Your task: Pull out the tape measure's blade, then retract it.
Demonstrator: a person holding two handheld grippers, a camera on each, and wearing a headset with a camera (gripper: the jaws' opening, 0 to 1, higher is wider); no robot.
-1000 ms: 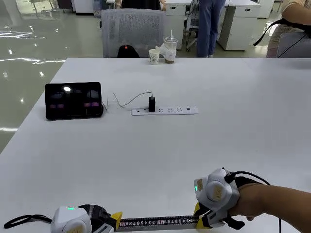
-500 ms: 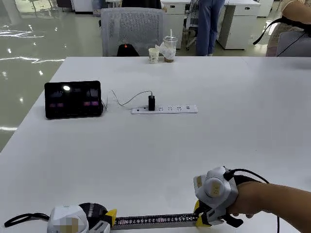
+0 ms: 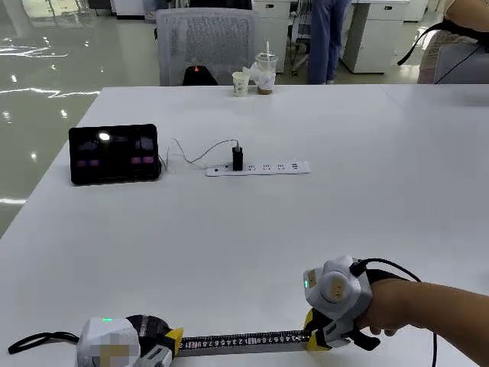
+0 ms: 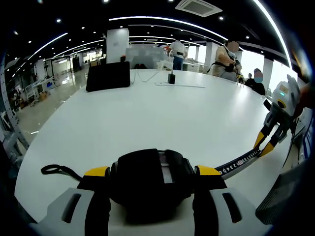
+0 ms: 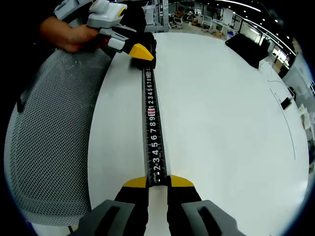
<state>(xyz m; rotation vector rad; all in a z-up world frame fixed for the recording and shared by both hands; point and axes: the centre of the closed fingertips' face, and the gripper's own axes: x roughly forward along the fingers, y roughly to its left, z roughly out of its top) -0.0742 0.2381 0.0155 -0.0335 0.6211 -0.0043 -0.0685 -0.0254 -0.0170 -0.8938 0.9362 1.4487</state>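
Note:
The black tape measure case [image 4: 150, 179] sits between the yellow-tipped jaws of my left gripper [image 4: 152, 172], which is shut on it. In the head view, the case [image 3: 144, 330] and left gripper [image 3: 164, 345] are at the table's near left edge. The blade [image 3: 241, 339] lies pulled out flat along the table to the right. My right gripper [image 3: 312, 340] is shut on the blade's end. In the right gripper view, the numbered blade [image 5: 152, 118] runs from my right gripper [image 5: 157, 183] up to the left gripper [image 5: 129, 45]. The case's black wrist strap [image 3: 34, 341] trails left.
On the white table [image 3: 321, 191], a dark tablet [image 3: 114, 154] stands at the left and a power strip [image 3: 258, 167] with a plugged charger lies mid-table. Cups [image 3: 256, 79] stand at the far edge before a grey mesh chair [image 3: 206, 46]. People stand behind.
The head view has tilted slightly. Both grippers keep their hold, and the blade spans about the same length as before.

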